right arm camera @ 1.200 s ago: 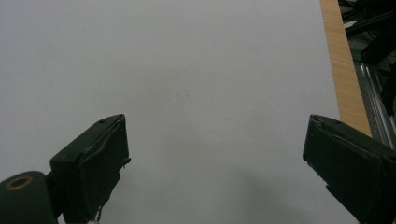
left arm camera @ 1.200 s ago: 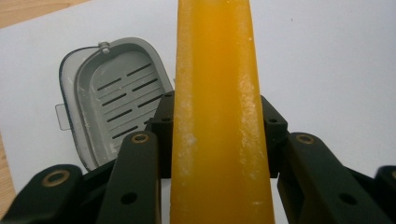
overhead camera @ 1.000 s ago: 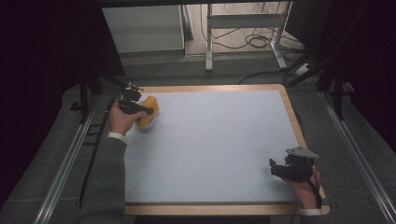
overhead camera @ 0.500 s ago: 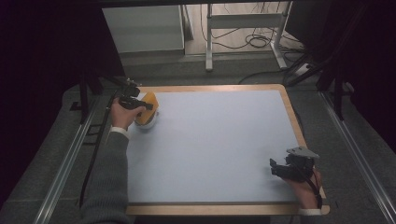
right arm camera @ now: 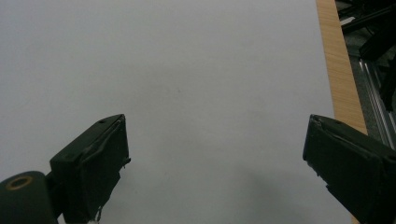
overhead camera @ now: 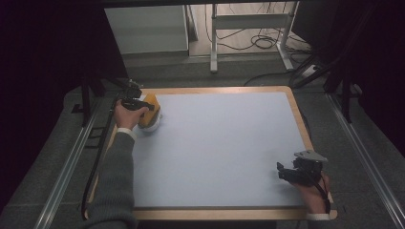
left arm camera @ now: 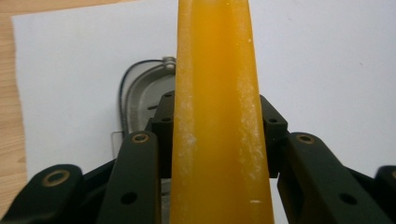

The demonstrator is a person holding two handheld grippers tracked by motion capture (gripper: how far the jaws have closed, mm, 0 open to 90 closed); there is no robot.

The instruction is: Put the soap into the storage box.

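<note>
From the high view, I am reaching my left arm, in its grey sleeve, up the left side of the table (overhead camera: 224, 148) toward the far left corner, and my left gripper (overhead camera: 135, 102) is sitting there against an orange block (overhead camera: 149, 109) that is tilting over a pale, rounded thing (overhead camera: 152, 125) on the light mat. My right hand (overhead camera: 313, 191) is resting at the near right corner, with the right gripper (overhead camera: 295, 172) pointing leftward across the mat, well apart from the block. The pale thing under the block is too small here for me to tell what it is.

In the left gripper view, my jaws are clamping the orange block (left arm camera: 217, 121) from both sides; it is rising between them and running off the top and bottom edges. Behind it, a grey metal piece (left arm camera: 142, 95) with a dark wire rim is lying on the white mat, mostly hidden by the block and my jaws, so I cannot name it.

In the right gripper view, my right gripper (right arm camera: 215, 158) is standing wide apart with nothing between its jaws, over bare mat. The table's wooden edge (right arm camera: 338, 65) is running along the right, and both jaws are cut off at the bottom.
</note>
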